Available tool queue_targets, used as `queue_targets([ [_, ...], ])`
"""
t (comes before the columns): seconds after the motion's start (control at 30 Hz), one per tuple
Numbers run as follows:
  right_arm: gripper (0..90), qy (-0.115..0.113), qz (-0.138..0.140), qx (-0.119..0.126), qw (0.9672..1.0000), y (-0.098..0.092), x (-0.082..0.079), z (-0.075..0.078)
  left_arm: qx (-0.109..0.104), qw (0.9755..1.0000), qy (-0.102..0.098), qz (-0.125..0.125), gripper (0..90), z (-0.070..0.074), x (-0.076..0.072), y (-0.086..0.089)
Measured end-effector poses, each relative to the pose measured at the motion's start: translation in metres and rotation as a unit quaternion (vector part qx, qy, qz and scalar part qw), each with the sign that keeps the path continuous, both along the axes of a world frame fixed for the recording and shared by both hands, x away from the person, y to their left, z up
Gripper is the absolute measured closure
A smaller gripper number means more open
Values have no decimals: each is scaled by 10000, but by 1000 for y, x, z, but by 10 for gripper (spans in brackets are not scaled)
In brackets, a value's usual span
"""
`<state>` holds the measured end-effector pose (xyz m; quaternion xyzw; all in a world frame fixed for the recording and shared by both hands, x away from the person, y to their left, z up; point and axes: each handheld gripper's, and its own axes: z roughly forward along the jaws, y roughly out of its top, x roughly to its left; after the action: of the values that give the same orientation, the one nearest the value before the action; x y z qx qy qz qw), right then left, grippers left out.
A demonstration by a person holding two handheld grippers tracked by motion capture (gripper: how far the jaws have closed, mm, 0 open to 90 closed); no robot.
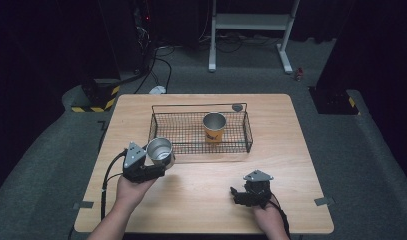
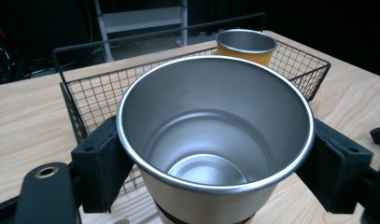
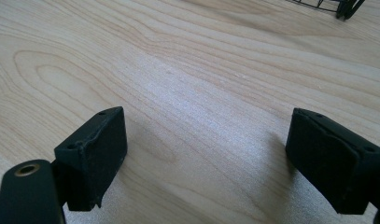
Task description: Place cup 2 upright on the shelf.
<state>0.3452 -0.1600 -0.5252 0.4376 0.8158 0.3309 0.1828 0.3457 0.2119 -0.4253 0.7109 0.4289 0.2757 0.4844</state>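
Near the basket's (image 1: 200, 148) left front corner, my left gripper (image 1: 152, 167) clamped the steel cup (image 2: 215, 140); right gripper (image 3: 215, 154) gaped empty. I judged: lift clear of the rim, keep it upright.

A light wooden table (image 1: 286, 150) stands on grey carpet (image 1: 371, 150). Beyond the table, a white metal stand (image 1: 251, 30) rises against dark walls. Left of that stand, black cables (image 1: 158, 65) trail past a yellow-and-black striped block (image 1: 98, 97).
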Motion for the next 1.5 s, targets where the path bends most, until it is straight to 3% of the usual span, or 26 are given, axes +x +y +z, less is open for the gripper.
queue_targets([
  [0.83, 127, -2, 3, -1, 10000, 0, 0, 0, 94, 9999, -34, 140, 189, 17, 39, -11],
  [1.23, 127, 1, 6, -2, 10000, 0, 0, 0, 29, 9997, 68, 220, 189, 21, 60, -12],
  [1.5, 127, 0, 11, -2, 10000, 0, 0, 0, 120, 9997, 111, 184, 189, 21, 73, -19],
])
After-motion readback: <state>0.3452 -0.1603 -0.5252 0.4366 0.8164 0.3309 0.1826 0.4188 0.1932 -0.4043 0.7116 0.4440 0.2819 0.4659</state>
